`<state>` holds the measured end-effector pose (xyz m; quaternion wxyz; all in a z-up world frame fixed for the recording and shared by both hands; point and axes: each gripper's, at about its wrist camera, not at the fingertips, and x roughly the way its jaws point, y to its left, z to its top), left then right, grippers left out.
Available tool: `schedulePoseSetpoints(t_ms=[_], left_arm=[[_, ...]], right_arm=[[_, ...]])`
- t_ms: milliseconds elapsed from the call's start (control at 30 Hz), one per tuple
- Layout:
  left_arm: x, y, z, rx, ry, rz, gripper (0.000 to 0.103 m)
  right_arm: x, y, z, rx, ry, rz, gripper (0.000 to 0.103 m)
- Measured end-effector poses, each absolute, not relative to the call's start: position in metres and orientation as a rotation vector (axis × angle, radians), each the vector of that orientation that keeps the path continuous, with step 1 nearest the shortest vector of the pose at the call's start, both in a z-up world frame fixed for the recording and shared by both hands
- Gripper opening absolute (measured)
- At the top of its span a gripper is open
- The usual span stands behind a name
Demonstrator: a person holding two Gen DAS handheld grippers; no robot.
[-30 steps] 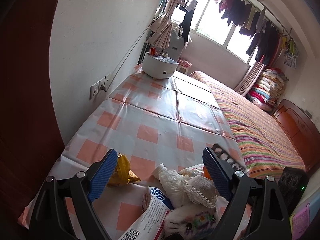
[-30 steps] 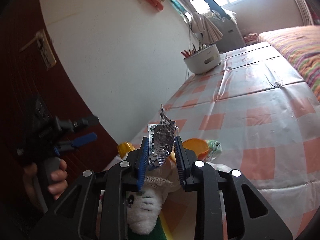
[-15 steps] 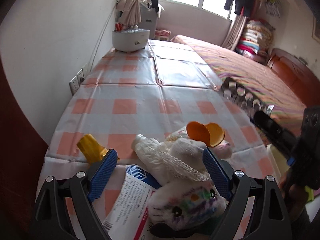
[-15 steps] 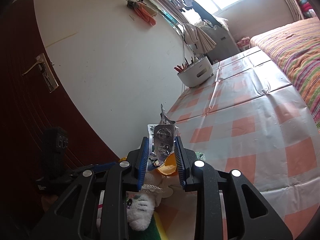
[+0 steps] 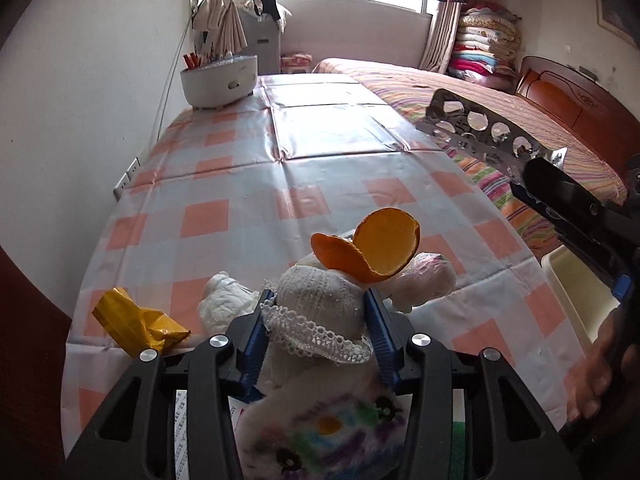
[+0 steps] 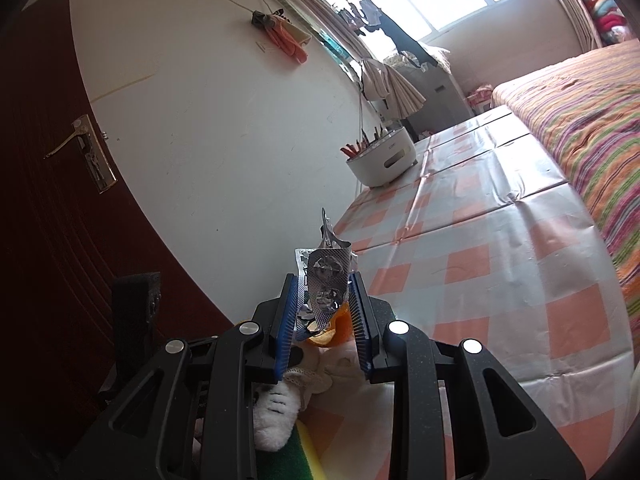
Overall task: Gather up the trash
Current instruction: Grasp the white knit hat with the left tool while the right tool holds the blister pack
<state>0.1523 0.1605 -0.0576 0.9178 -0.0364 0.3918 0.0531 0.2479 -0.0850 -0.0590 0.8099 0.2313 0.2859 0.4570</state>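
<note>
A pile of trash lies at the near end of the checked table (image 5: 248, 184). My left gripper (image 5: 318, 338) is closing its jaws on a white lace-edged cloth (image 5: 320, 304), and both blue pads touch its sides. An orange peel (image 5: 372, 248) rests on top of the cloth. A yellow wrapper (image 5: 136, 324) and a crumpled white wad (image 5: 224, 304) lie to the left, and a white plush toy (image 5: 328, 432) sits under the gripper. My right gripper (image 6: 324, 308) is shut on a silver blister pack (image 6: 326, 280), held in the air over the table's right edge (image 5: 480, 136).
A white pot of red-handled tools (image 5: 218, 84) stands at the far left of the table. A striped bed (image 5: 460, 92) runs along the right side. A cream bin (image 5: 576, 280) sits below the right edge, beside a hand (image 5: 596, 368). Wall sockets (image 5: 128, 176) are on the left.
My left gripper came forward and down over the pile, and its wide-open jaws narrowed onto the lace cloth. The right gripper drifted a little, still holding the blister pack.
</note>
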Motion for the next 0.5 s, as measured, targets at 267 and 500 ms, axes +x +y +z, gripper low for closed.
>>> schedulePoseSetpoints(t_ms=[267, 500], left_arm=[[0.139, 0.162, -0.027, -0.136, 0.682, 0.123, 0.043], [0.139, 0.140, -0.014, -0.132, 0.648, 0.066, 0.043]], right_arm=[[0.247, -0.109, -0.051, 0.495, 0.567, 0.937, 0.025], [0.247, -0.138, -0.049, 0.497, 0.543, 0.881, 0.025]])
